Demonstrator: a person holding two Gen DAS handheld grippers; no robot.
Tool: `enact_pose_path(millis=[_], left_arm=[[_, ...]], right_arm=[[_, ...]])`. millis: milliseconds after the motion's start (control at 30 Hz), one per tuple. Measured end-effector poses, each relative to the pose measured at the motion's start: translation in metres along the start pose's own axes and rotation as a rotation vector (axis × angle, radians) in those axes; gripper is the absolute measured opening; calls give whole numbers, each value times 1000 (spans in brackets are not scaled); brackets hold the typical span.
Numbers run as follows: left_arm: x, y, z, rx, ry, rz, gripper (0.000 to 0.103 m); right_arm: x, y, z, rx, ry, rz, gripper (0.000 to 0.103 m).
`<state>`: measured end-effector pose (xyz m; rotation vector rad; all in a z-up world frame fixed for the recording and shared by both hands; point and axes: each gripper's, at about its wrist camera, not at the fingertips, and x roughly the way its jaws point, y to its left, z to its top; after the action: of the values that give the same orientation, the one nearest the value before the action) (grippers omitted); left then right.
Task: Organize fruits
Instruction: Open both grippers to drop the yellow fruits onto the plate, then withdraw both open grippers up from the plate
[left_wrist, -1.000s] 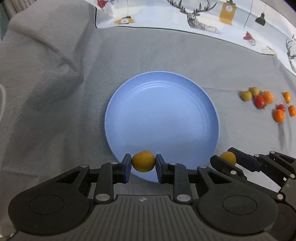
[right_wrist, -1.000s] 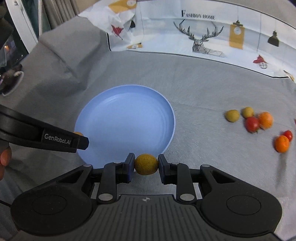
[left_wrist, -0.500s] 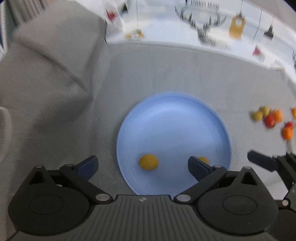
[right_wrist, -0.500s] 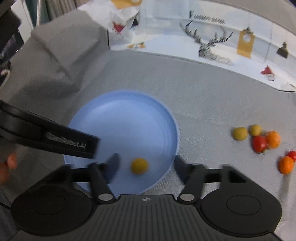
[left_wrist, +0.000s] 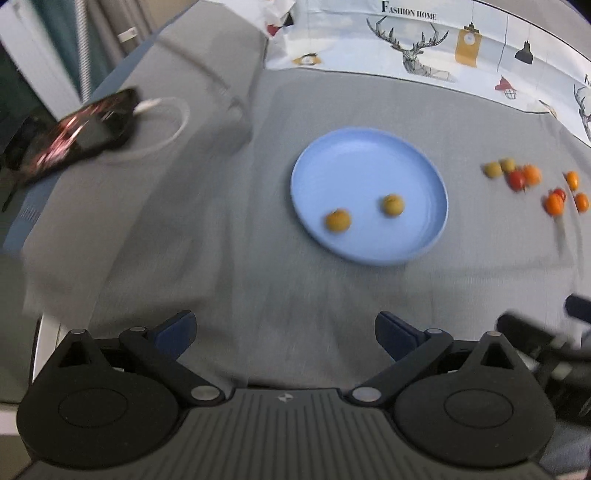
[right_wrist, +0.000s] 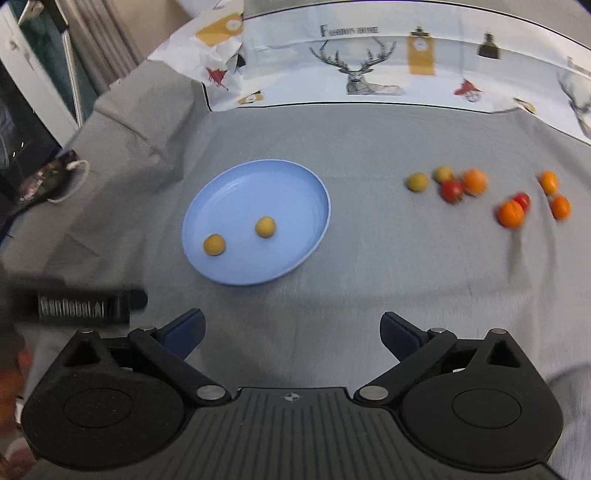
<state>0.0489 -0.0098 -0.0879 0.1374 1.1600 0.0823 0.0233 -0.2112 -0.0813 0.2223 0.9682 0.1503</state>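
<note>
Released since the earlier frame: two yellow fruits (right_wrist: 239, 235), now lying loose on the blue plate (right_wrist: 314, 184). Left hand-held gripper (left_wrist: 284, 334) is spread; right hand-held gripper (right_wrist: 291, 334) is opening, both empty. Risk: remaining fruits (right_wrist: 480, 190), clustered toward the bench's right edge, may be knocked rolling.

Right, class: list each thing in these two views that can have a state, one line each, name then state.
Left gripper: open, nothing between the jaws.
Right gripper: jaws opening, nothing between them.
Blue plate: upright on the grey cloth, holding two fruits.
Two yellow fruits: lying apart on the plate.
Loose fruits: on the cloth, outside the plate.
Phone: lying on the cloth, cable plugged in.
</note>
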Motion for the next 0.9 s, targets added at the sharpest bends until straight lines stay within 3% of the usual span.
enact_pose_path(millis=[133,467,900], left_arm=[[-17,4,-26,-3,-17,-5,103],[-76,-12,-52,33,-161,-15,103],[-104,-22,-66,54,-229,-24,103]], right_arm=[[-29,3,-16,10,-55,-5,101],[-84,11,-41,-37,-183,18,102],[-116,9,-58,-23,-265,30,102]])
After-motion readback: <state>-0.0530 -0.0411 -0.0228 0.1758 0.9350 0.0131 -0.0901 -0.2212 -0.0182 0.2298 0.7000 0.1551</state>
